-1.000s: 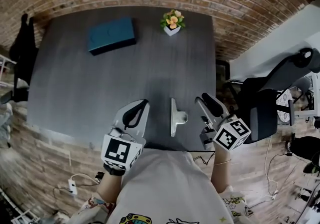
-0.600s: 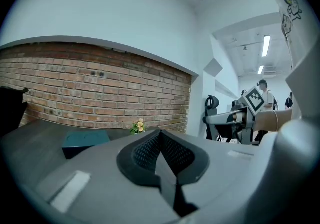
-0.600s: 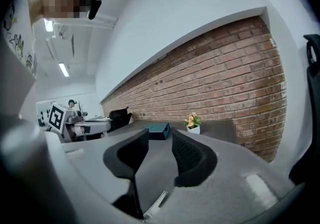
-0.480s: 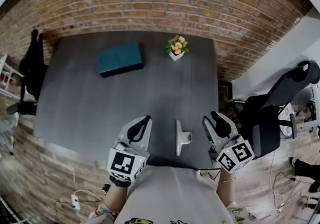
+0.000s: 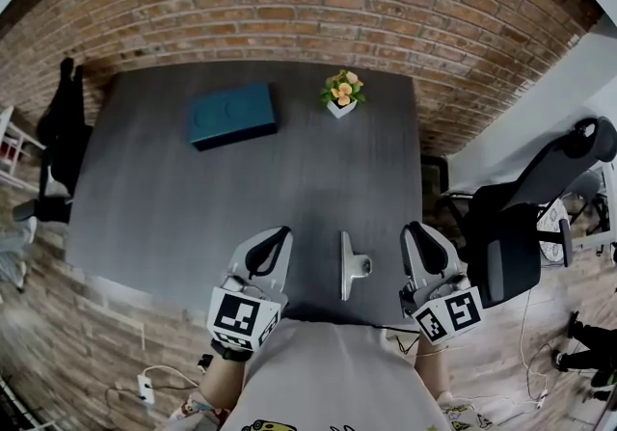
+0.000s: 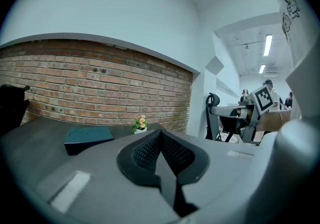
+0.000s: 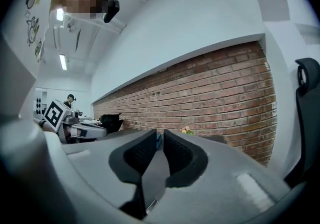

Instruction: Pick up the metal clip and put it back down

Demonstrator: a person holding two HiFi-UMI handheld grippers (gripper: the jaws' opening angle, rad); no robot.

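the left gripper [image 6: 160,138] has its jaws pressed fully together, with nothing caught between them. the right gripper [image 7: 160,137] is closing its jaws; only a narrow slit shows between the pads, and nothing stands in it. the metal clip [image 5: 349,265] lies flat on the dark bench [image 5: 174,198], between the two pairs of jaws and touched by neither, its tab turned toward the right jaws. well ahead of the left jaws sits a teal box [image 5: 231,114]. far ahead of the clip stands a small pot of flowers [image 5: 339,94].
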